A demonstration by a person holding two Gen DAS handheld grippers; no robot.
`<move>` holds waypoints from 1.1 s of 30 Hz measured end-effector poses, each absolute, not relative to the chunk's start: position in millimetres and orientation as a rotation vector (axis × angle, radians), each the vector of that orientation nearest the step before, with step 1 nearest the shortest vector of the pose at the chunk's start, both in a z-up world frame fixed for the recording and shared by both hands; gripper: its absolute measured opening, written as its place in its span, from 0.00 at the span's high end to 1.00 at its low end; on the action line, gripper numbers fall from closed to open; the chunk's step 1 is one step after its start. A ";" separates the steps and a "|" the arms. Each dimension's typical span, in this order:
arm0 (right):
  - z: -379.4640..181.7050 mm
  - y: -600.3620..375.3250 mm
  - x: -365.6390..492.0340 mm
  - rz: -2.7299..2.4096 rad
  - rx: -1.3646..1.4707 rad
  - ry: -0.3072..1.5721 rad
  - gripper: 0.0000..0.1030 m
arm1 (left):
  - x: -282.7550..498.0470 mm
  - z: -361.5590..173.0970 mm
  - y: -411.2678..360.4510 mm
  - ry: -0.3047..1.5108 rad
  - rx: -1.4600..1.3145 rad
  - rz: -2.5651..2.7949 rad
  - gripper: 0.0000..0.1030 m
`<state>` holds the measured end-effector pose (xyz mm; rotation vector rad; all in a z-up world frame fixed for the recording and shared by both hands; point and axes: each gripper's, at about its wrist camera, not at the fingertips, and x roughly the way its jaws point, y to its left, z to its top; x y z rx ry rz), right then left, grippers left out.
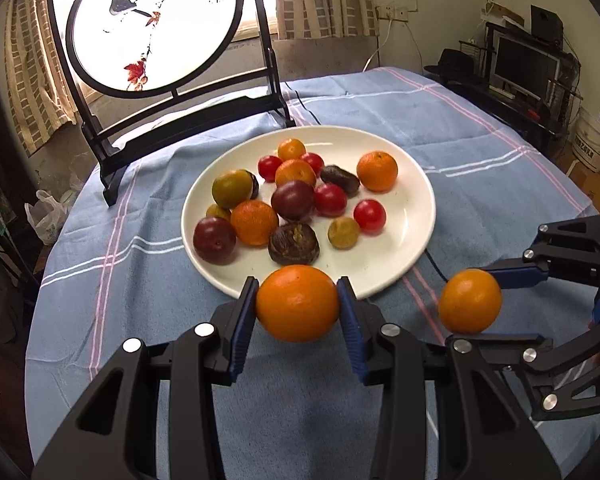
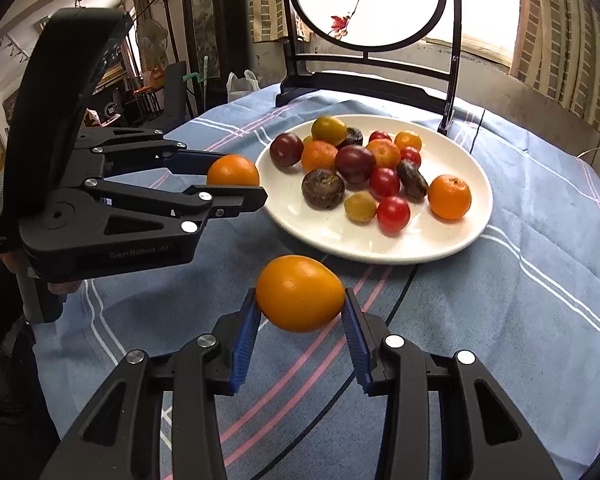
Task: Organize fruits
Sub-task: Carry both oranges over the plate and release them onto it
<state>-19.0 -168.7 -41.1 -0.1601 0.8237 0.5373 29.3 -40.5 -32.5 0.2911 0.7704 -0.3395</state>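
A white plate (image 1: 404,248) holds several mixed fruits: oranges, red tomatoes, dark plums and green-yellow ones; it also shows in the right wrist view (image 2: 452,236). My left gripper (image 1: 298,304) is shut on an orange (image 1: 298,302), held above the cloth just before the plate's near rim. My right gripper (image 2: 300,300) is shut on a second orange (image 2: 300,294), held right of the left one. In the left wrist view the right gripper (image 1: 496,304) holds its orange (image 1: 470,301). In the right wrist view the left gripper (image 2: 244,178) holds its orange (image 2: 233,170).
A blue striped cloth (image 1: 480,152) covers the round table. A black-framed round painted screen (image 1: 152,28) stands behind the plate, also in the right wrist view (image 2: 370,0). A thin black cable (image 2: 388,304) runs across the cloth. Furniture and a monitor (image 1: 524,68) stand beyond the table.
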 end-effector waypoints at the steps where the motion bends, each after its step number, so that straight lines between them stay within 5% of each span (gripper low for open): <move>1: -35.9 -170.3 -15.8 0.530 -0.154 0.809 0.60 | 33.9 -28.4 -41.2 0.762 0.284 -0.331 0.62; 33: -19.7 -190.0 45.7 0.448 -0.091 0.749 0.60 | 78.4 -28.3 -48.0 0.754 0.249 -0.265 0.62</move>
